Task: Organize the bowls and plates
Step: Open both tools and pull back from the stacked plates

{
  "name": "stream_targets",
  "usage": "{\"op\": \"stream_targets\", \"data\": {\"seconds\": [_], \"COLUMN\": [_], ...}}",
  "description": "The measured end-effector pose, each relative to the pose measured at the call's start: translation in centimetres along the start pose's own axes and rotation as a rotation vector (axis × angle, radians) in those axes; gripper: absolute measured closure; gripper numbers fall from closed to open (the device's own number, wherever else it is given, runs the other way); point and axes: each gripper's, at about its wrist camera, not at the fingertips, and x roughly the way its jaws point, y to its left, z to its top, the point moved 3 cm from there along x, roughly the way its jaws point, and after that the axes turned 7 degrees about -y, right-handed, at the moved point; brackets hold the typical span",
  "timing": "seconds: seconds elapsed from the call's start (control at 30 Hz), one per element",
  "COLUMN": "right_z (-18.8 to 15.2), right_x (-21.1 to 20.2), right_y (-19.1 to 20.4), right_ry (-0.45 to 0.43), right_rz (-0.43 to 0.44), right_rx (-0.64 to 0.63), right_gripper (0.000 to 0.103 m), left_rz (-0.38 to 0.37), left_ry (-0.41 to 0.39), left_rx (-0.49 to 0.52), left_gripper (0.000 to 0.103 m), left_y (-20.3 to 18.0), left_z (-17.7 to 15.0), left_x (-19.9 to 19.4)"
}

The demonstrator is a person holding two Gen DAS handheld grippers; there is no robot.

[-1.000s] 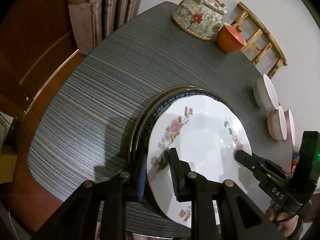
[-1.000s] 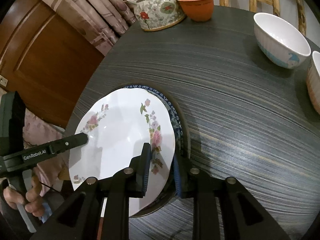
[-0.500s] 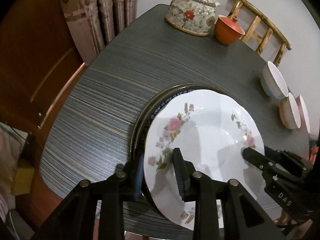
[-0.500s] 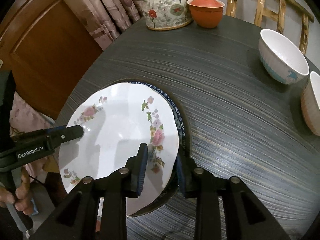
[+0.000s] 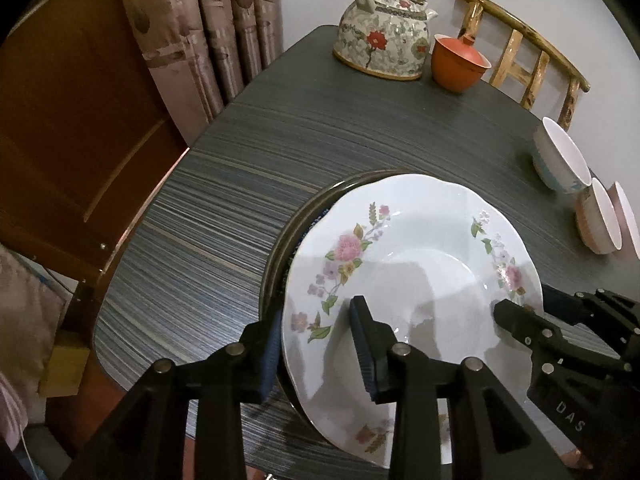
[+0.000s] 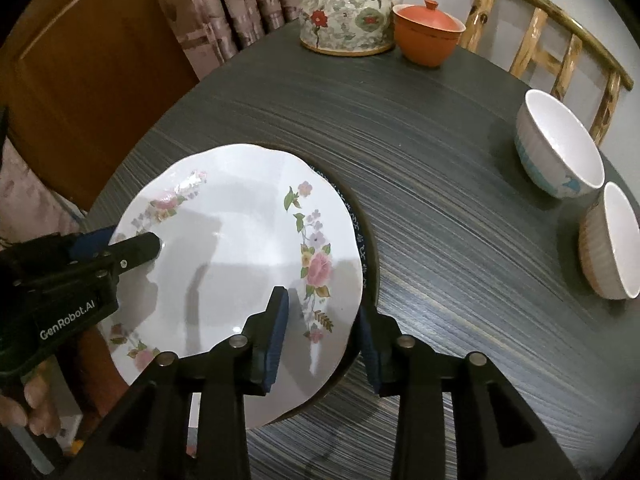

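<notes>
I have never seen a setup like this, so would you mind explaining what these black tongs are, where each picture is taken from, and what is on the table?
There is no robot here: a person holds a black two-finger gripper in each hand, and a fisheye camera on each looks forward along its fingers. One picture is from the left gripper, the other from the right gripper; each also shows the other from the side. Both straddle opposite edges of the white scalloped plate with pink flowers, which sits on a blue-patterned plate and a dark one beneath. Whether they are gripping it yet is unclear. On the dark striped table also stand a flowered teapot, an orange lidded cup and bowls, including a white bowl with blue markings.
</notes>
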Motion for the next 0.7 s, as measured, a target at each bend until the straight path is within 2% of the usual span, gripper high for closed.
{"op": "stream_targets", "data": {"seconds": [0.17, 0.33, 0.53, 0.63, 0.7], "right_z": [0.7, 1.1, 0.8, 0.7, 0.7], "right_x": [0.1, -0.2, -0.1, -0.4, -0.7], "right_y": [0.4, 0.6, 0.1, -0.2, -0.5], "right_ry": [0.035, 0.044, 0.041, 0.021, 0.005], "right_rz": [-0.038, -0.061, -0.018, 0.004, 0.02], "right_rx": [-0.026, -0.049, 0.002, 0.022, 0.034], "right_gripper": [0.069, 0.068, 0.067, 0.066, 0.065], "left_rz": [0.063, 0.063, 0.124, 0.106, 0.066], "left_ry": [-0.023, -0.04, -0.091, -0.116, -0.117], "left_rx": [0.063, 0.056, 0.106, 0.107, 0.094], "left_gripper": [0.068, 0.068, 0.068, 0.067, 0.066], "left_y": [-0.8, -0.6, -0.8, -0.9, -1.0], "left_z": [-0.2, -0.1, 0.3, 0.7, 1.0], "left_x": [0.1, 0.1, -0.5, -1.3, -1.9]}}
